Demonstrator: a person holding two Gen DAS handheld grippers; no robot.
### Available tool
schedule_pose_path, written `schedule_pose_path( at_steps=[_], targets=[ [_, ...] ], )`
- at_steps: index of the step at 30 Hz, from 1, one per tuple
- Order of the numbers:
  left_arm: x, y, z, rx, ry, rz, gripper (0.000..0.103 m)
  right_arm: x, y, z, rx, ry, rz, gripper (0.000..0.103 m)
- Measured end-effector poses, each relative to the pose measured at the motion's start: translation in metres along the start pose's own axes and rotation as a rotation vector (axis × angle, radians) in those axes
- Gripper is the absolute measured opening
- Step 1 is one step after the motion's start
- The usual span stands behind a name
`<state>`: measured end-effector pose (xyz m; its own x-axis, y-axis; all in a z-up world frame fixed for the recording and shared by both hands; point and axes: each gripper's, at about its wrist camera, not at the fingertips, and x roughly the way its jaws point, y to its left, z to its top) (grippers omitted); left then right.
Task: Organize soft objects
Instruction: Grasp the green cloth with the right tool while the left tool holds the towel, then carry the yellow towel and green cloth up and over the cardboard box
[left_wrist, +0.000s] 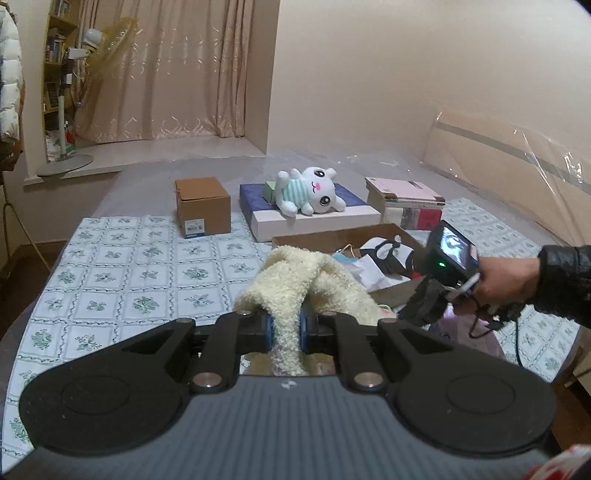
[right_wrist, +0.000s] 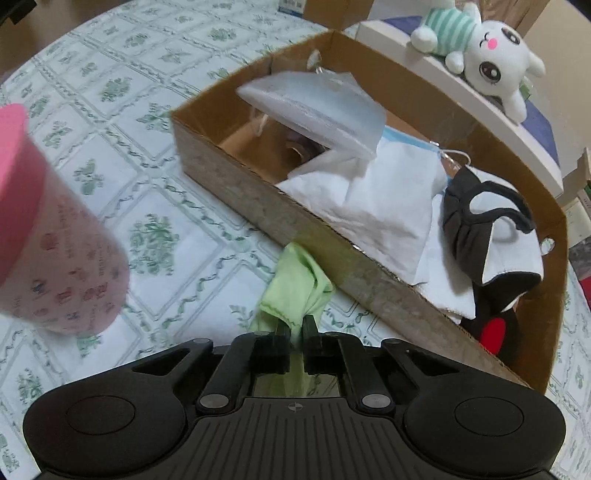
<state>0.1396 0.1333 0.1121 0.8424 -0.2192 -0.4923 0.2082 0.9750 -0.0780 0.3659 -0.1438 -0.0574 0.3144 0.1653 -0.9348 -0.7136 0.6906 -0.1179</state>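
Note:
My left gripper is shut on a fluffy cream cloth and holds it up above the bed. My right gripper is shut on a light green cloth, just outside the near wall of a shallow cardboard box. The box holds white cloths, a black and white fabric item and a pale blue folded piece. A white plush rabbit in a striped shirt lies on a flat white and blue box; it also shows in the right wrist view.
A small brown carton and a stack of books stand on the patterned bedspread. A pink cylinder is at the left of the right wrist view. The right hand-held unit shows at the box's right.

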Motion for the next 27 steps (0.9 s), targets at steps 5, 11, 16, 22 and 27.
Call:
schedule_pose_path(
  at_steps=[5,11,16,22,27],
  targets=[
    [-0.012,-0.006,0.001,0.003,-0.009,0.008,0.011,-0.035,0.012,-0.013,0.052,-0.073,0.016,0.005],
    [-0.025,-0.015,-0.001,0.001,-0.009,0.008,0.011,-0.079,0.026,-0.039,0.137,-0.130,0.058,0.005],
    [-0.038,-0.026,-0.003,0.008,-0.007,0.006,0.011,-0.108,0.042,-0.058,0.159,-0.161,0.059,0.005],
    [-0.055,-0.043,-0.005,0.028,-0.004,-0.001,0.011,-0.131,0.054,-0.079,0.169,-0.188,0.054,0.005],
    [-0.062,-0.057,-0.006,0.046,0.003,-0.014,0.011,-0.148,0.062,-0.092,0.160,-0.206,0.034,0.005]
  ],
)
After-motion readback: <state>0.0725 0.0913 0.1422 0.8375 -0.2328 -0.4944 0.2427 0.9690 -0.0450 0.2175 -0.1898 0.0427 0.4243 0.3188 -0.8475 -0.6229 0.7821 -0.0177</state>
